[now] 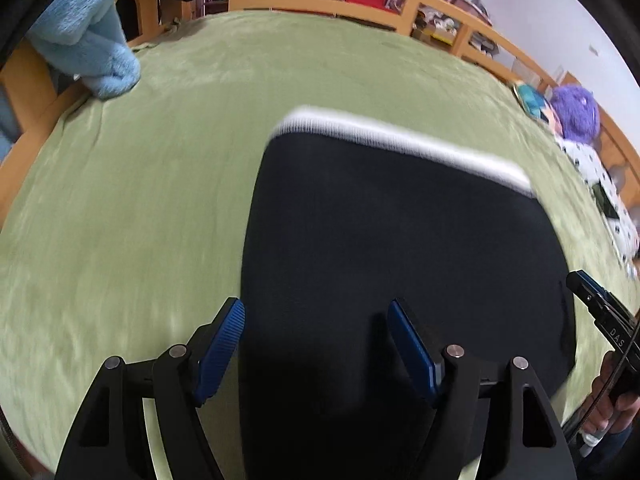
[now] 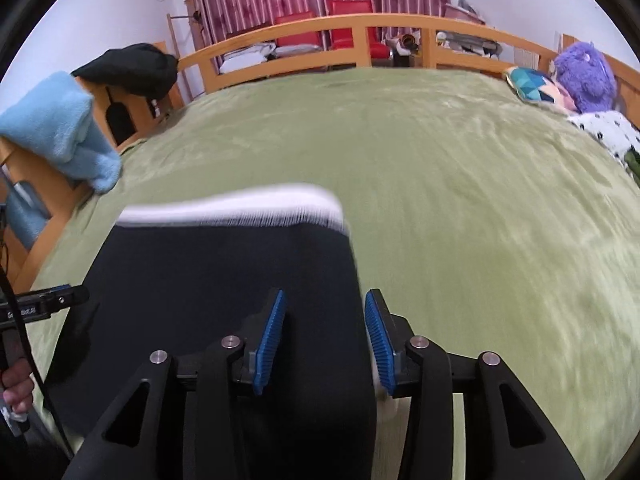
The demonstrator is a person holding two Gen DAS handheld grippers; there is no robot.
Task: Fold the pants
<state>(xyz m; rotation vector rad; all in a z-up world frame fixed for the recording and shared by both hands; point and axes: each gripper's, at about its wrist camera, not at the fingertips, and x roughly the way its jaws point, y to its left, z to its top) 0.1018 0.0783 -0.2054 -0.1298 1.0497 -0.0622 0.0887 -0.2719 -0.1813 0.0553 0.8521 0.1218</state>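
Black pants (image 1: 400, 248) with a white waistband (image 1: 400, 140) lie flat on the green bed cover (image 1: 140, 200), waistband at the far end. My left gripper (image 1: 316, 316) is open, its blue pads over the pants' near left edge. My right gripper (image 2: 324, 308) is open over the pants' (image 2: 224, 280) near right edge; the white waistband (image 2: 240, 208) lies beyond. Neither gripper holds anything. The right gripper shows at the right edge of the left wrist view (image 1: 600, 312); the left gripper shows at the left edge of the right wrist view (image 2: 48, 300).
A light blue fleece (image 2: 60, 128) and a dark garment (image 2: 128, 68) hang on the wooden bed rail (image 2: 320, 28) at left. A purple plush toy (image 2: 584, 76), a patterned cushion (image 2: 528, 84) and a spotted cloth (image 2: 608, 132) lie at the far right.
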